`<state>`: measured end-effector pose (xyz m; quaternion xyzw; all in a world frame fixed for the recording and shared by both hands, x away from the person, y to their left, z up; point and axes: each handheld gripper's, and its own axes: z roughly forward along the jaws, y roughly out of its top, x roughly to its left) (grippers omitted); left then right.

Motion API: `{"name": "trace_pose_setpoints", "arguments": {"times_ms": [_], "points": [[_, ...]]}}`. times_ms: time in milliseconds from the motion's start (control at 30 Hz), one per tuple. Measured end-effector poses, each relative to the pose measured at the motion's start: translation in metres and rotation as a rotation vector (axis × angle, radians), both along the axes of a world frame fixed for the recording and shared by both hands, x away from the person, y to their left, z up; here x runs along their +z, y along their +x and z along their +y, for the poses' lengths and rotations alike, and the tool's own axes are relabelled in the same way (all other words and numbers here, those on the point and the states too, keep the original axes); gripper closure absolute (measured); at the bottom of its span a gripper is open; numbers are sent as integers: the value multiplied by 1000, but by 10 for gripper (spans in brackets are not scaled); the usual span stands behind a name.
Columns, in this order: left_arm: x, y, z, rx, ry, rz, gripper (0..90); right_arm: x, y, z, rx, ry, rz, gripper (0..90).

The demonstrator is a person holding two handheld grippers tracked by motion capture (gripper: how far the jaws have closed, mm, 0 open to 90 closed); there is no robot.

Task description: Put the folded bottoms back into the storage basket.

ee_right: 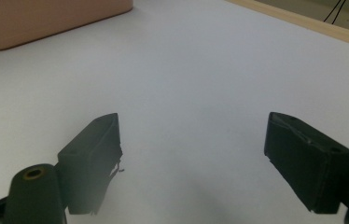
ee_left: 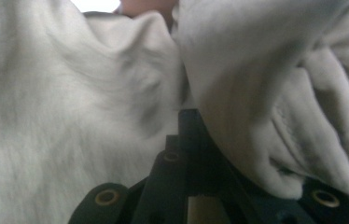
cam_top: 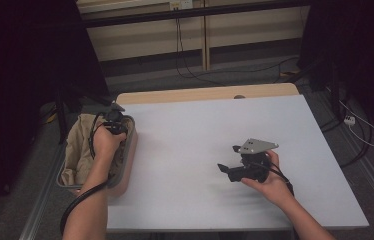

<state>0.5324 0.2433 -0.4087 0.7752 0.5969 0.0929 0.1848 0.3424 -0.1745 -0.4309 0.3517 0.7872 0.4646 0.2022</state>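
Left gripper [cam_top: 113,120] buried in beige cloth [cam_top: 82,145] inside bin [cam_top: 128,150]; jaws seemingly pinched on a fold [ee_left: 238,116], though hard to confirm. Right gripper [cam_top: 231,161] spread wide, holding nothing, hovering over pale table [cam_top: 185,135]. Risk: thin grab slipping free, or snagging bin rim while lifting. Dim room, cables behind.

No legible text, label, brand, number or sign anywhere in frames.

Dim light is leaving both upper corners black in the high view; the cloth [ee_left: 93,116] is blurring close up; jaws are casting soft shadows.
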Motion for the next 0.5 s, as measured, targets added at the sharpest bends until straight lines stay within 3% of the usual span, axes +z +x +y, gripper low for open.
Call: {"name": "trace_pose_setpoints", "arguments": {"times_ms": [67, 167, 500], "points": [[-8, 1, 0, 0, 16, 18, 900, -1, 0, 0, 2, -2, 5, 183], [-10, -1, 2, 5, 3, 17, 900, -1, -1, 1, 3, -6, 3, 183], [11, -9, 14, -11, -1, 4, 900, -2, -1, 2, 5, -9, 2, 182]]}}
